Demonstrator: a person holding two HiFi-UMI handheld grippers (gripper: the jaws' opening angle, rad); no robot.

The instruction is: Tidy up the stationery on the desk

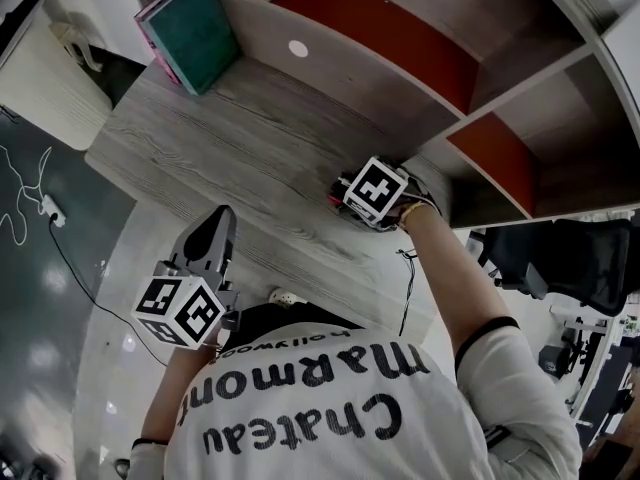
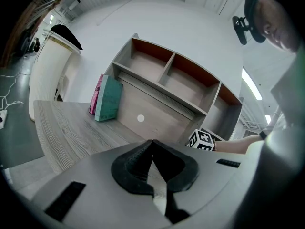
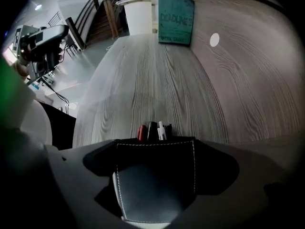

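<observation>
R gripper: jaws apart only as wide as the black stitched pen holder and clamped on its two sides. Holder's long axis runs straight along the jaws, mouth fwd, away from the cam. Inside it are pens, red, black and white, w/ tips poking out the far end. So it looks tipped fwd rather than upright, though I can't tell if its base touches the desk.

L gripper: jaw tips pressed together, nothing btwn them. It hangs by the near desk edge, well apart from the holder, so the R does the work.

Ahead of the holder's mouth the wood is bare up to the teal book, which leans w/ a pink book at the far end against the shelf unit. R gripper sits just beside the unit's right lower corner. The cubbies I can see hold nothing. Likely next: stand the holder upright near the back panel.
</observation>
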